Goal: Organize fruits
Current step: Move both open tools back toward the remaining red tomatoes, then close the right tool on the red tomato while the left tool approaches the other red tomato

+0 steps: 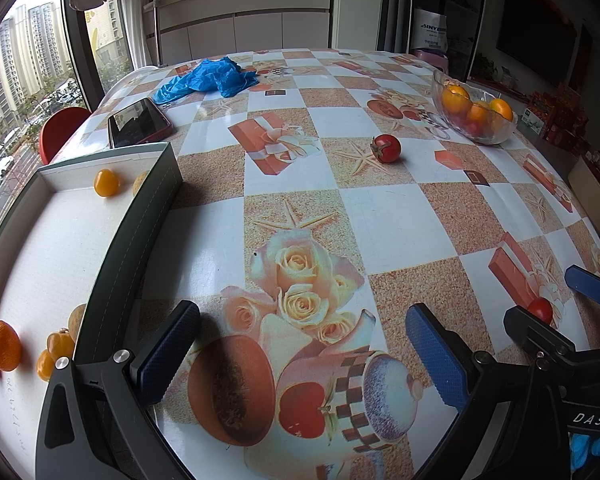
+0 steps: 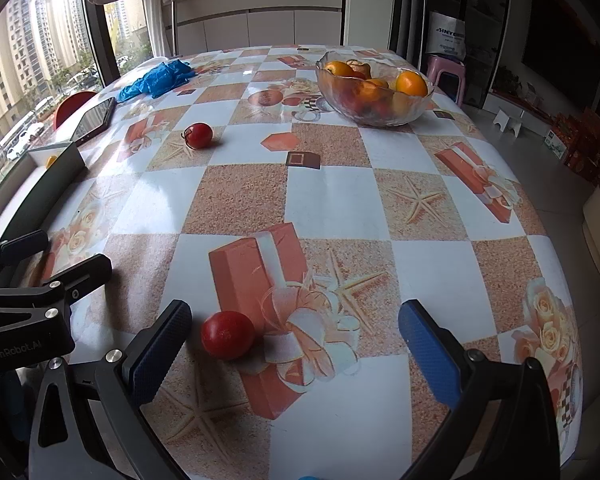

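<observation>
A shallow green-sided box (image 1: 140,216) on the left holds an orange (image 1: 2,345), several small yellow fruits (image 1: 106,183) and others. A red tomato (image 1: 386,148) lies mid-table, also in the right wrist view (image 2: 197,135). A second red tomato (image 2: 227,334) lies between my right gripper's open fingers, near the left finger; it peeks out in the left wrist view (image 1: 541,310). My right gripper (image 2: 294,344) is open around it, not touching. My left gripper (image 1: 304,352) is open and empty beside the box. A glass bowl (image 2: 374,118) holds oranges and other fruit.
A phone (image 1: 140,123) and a crumpled blue plastic bag (image 1: 208,79) lie at the table's far left. A red chair (image 1: 62,130) stands beyond the left edge. A pink stool (image 2: 444,74) stands behind the bowl. The table edge drops off on the right.
</observation>
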{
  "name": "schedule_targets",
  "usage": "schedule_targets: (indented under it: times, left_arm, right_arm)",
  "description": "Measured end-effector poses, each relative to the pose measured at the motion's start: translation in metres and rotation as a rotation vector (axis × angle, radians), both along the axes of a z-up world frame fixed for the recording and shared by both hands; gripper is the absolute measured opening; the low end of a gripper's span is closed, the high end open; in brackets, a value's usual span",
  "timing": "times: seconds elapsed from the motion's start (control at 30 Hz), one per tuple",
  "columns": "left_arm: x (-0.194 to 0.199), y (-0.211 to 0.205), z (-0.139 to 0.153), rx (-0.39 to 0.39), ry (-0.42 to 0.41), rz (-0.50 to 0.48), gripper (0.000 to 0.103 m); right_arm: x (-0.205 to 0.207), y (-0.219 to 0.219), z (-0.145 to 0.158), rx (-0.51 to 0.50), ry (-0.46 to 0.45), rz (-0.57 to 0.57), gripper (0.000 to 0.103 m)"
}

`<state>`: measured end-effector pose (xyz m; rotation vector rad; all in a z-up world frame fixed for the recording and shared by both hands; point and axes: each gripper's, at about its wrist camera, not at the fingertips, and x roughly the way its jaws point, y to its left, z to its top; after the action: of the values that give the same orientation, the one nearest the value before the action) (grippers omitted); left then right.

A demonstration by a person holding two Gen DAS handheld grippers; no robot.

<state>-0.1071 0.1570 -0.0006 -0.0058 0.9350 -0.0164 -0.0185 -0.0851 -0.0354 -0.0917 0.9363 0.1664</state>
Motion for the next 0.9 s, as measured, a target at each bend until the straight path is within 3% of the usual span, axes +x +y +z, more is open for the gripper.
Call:
schedule_targets:
  times: [0.47, 0.53, 0.63, 0.7, 0.77, 0.9]
  left_arm:
    - [0.002, 0.0, 0.001, 0.004, 0.023, -0.027, 0.103]
    - [0.005, -0.001, 0.004, 0.014, 0.057, -0.038, 0.103]
    - [0.009, -0.002, 0.02, 0.021, 0.037, -0.053, 0.103]
    - [0.015, -0.004, 0.034, 0.023, 0.007, -0.065, 0.103]
    - [0.025, -0.007, 0.044, 0.022, -0.007, -0.08, 0.103]
    - [0.047, -0.02, 0.052, 0.037, -0.022, -0.101, 0.103]
  right_arm:
    - [-0.002, 0.0, 0.0, 0.003, 0.001, 0.003, 0.101]
    - [-0.005, 0.002, 0.002, 0.01, -0.005, 0.019, 0.095]
    - [-0.011, 0.007, 0.006, 0.015, -0.026, 0.06, 0.073]
    - [-0.013, 0.011, 0.008, 0.02, -0.032, 0.091, 0.044]
    - [-0.013, 0.012, 0.01, 0.044, -0.022, 0.119, 0.023]
    - [-0.014, -0.006, 0.011, 0.138, -0.022, 0.094, 0.023]
